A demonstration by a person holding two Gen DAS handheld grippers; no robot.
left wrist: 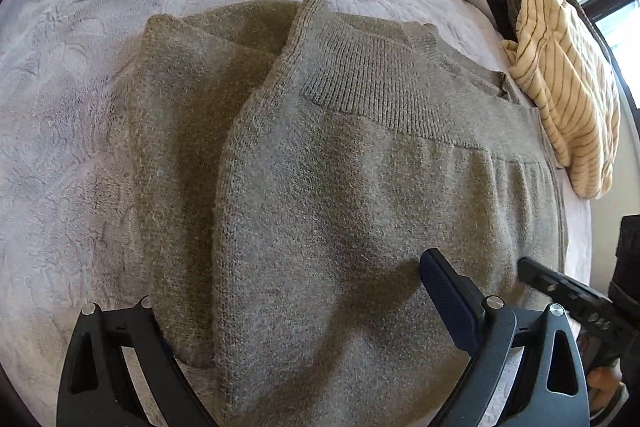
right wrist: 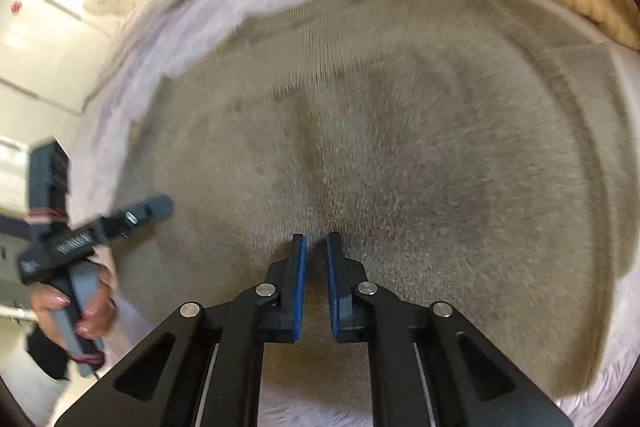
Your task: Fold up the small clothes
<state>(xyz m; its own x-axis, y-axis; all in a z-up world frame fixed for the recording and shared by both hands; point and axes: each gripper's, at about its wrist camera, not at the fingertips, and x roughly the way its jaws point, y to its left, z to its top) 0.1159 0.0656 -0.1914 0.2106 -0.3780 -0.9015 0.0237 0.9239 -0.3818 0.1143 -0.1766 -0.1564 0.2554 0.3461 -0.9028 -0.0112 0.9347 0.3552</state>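
Grey knit (left wrist: 320, 187) lies half-folded on the bed (left wrist: 80, 87); left tongs (left wrist: 288, 311) gape, right tongs (right wrist: 316, 247) nearly closed, seemingly pinching its 6 o'clock edge.

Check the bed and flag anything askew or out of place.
The gray knit garment is folded unevenly: one corner of its ribbed band sticks up, and an under layer juts out beside it. The striped cream garment lies crumpled at the bed's edge.

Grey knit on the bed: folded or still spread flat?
Partly folded. In the left wrist view the grey knit garment has its left side doubled over, a second layer showing beneath; the ribbed band still lies across, unfolded.
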